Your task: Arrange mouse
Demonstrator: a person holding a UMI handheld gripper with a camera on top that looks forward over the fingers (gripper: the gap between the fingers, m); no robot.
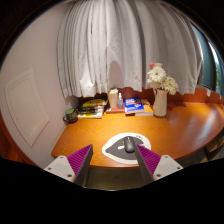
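A dark grey mouse (129,145) lies on a light grey, rounded mouse pad (119,147) on the orange wooden table (180,125). My gripper (114,159) is held above the table's near edge, its two fingers with purple pads (80,156) spread wide apart. The mouse lies just ahead of the fingers, closer to the right one, and is not touched. Nothing is held between the fingers.
At the table's back stand a white vase with pale flowers (160,90), a stack of books (93,107), a small cup (114,99) and a dark green jar (70,116). White curtains (120,45) hang behind. A white wall (30,90) is to the left.
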